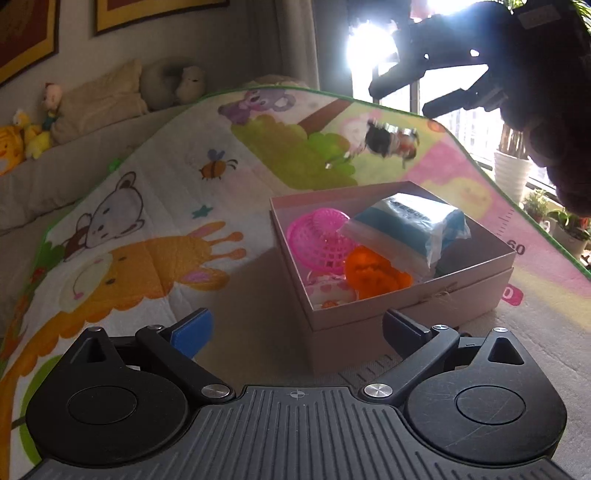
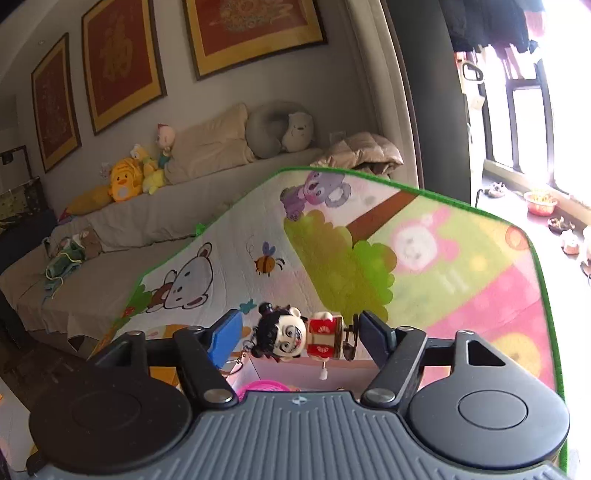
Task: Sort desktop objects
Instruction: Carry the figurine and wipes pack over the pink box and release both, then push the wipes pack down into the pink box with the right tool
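An open pale pink box (image 1: 476,266) stands on the cartoon play mat (image 1: 147,206). It holds a pink plastic basket (image 1: 321,240), an orange toy (image 1: 373,273) and a blue packet in a clear bag (image 1: 406,225). My left gripper (image 1: 295,332) is open just in front of the box's near corner, with nothing between its fingers. A small panda-faced figurine (image 1: 391,142) hangs blurred in the air beyond the box, below my right gripper (image 1: 413,96). In the right wrist view the figurine (image 2: 291,334) lies sideways between the spread fingers of the right gripper (image 2: 299,338), with a gap at the blue pad (image 2: 225,338).
A sofa (image 2: 147,221) with cushions and plush toys (image 2: 125,181) runs behind the mat. Potted plants (image 1: 511,173) line the bright window sill at the right. Framed pictures (image 2: 255,33) hang on the wall. The box rim (image 2: 295,371) and basket (image 2: 262,387) show under the right gripper.
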